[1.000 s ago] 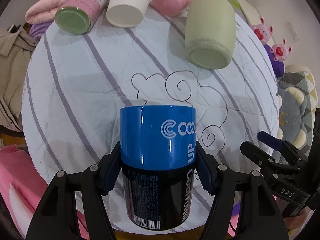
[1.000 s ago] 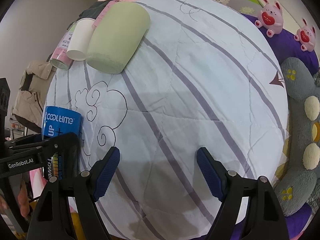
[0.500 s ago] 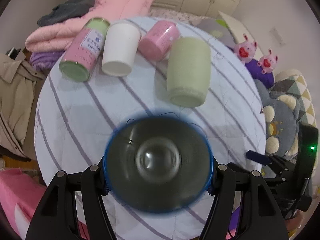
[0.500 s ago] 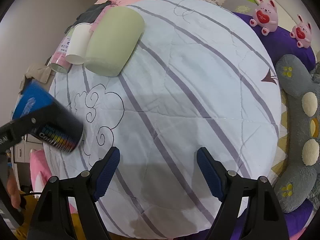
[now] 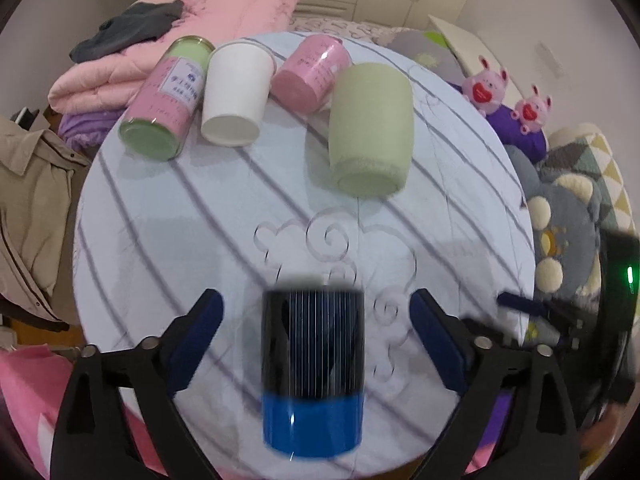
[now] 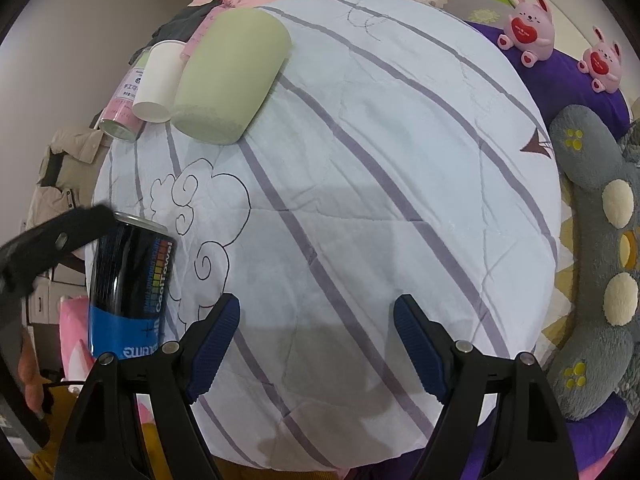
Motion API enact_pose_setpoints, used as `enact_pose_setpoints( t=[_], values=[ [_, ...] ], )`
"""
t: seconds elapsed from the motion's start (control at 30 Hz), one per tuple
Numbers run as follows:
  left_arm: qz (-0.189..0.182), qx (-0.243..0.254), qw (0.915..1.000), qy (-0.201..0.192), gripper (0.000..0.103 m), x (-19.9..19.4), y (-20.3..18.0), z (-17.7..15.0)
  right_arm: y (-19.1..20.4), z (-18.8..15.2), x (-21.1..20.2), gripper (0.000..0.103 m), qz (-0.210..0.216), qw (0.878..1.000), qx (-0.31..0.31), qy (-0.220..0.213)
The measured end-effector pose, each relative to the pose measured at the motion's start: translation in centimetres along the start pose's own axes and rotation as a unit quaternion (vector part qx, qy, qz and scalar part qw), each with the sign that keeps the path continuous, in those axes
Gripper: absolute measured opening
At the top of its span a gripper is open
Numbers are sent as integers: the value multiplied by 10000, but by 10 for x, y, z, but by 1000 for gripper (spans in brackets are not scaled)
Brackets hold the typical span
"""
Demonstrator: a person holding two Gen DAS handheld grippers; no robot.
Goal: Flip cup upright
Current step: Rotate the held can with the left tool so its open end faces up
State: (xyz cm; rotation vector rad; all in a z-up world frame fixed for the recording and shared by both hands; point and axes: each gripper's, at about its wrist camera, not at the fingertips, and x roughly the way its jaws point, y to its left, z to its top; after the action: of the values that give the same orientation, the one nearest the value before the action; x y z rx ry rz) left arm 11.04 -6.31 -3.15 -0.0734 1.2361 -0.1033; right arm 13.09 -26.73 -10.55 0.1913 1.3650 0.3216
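A blue and black can-shaped cup (image 5: 313, 372) stands on the striped quilted tabletop (image 5: 200, 220) near its front edge, blue band at the bottom, blurred by motion. My left gripper (image 5: 316, 344) is open, its blue pads (image 5: 196, 336) apart from the cup on both sides. In the right wrist view the same cup (image 6: 128, 288) stands at the far left, with the left gripper's black finger (image 6: 56, 236) beside its top. My right gripper (image 6: 316, 344) is open and empty over the tabletop's front part.
At the back lie a green cup (image 5: 370, 128), a white paper cup (image 5: 236, 94), a pink cup (image 5: 310, 74) and a pink and green canister (image 5: 166, 98), all on their sides. Pink bedding (image 5: 192, 24), plush toys (image 5: 568, 216) and a beige jacket (image 5: 28, 208) surround the table.
The left gripper turned the cup over from blue end up to blue end down, set it on the table and opened. The right gripper stayed open and nearly still.
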Motion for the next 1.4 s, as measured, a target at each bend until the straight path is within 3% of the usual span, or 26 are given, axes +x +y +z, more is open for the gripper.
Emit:
enact_pose_setpoints(
  t=[0.13, 0.37, 0.4, 0.43, 0.47, 0.5, 0.83, 1.07, 1.27, 1.4],
  values=[
    [251, 152, 9993, 236, 102, 1, 2, -32, 5, -2, -2, 81, -6, 10000, 33, -46],
    [73, -256, 9942, 1040, 101, 42, 14, -62, 14, -12, 0, 81, 34, 10000, -36, 16],
    [-14, -282, 9935, 1100, 98, 45, 14, -63, 16, -13, 1, 81, 55, 10000, -62, 41],
    [-61, -287, 9926, 1175, 76, 46, 12, -62, 19, -14, 2, 81, 61, 9999, -91, 62],
    [-66, -183, 9914, 1296, 68, 46, 9, -61, 21, -15, 3, 81, 56, 9999, -115, 78],
    [0, -74, 9913, 1316, 68, 45, 6, -59, 22, -16, 2, 81, 60, 9999, -132, 80],
    [538, 500, 9920, 1022, 68, 5, -3, -16, 13, -12, -11, 81, 102, 9999, -15, -107],
    [566, 415, 9940, 842, 71, 12, -5, 6, 6, -14, -10, 81, 135, 9998, 108, -105],
    [382, 172, 9961, 770, 76, 21, 0, 19, 2, -12, -9, 81, 132, 9998, 132, -70],
    [546, 215, 9958, 707, 75, 23, 1, 27, 2, -7, -8, 81, 121, 9998, 137, -55]
  ],
)
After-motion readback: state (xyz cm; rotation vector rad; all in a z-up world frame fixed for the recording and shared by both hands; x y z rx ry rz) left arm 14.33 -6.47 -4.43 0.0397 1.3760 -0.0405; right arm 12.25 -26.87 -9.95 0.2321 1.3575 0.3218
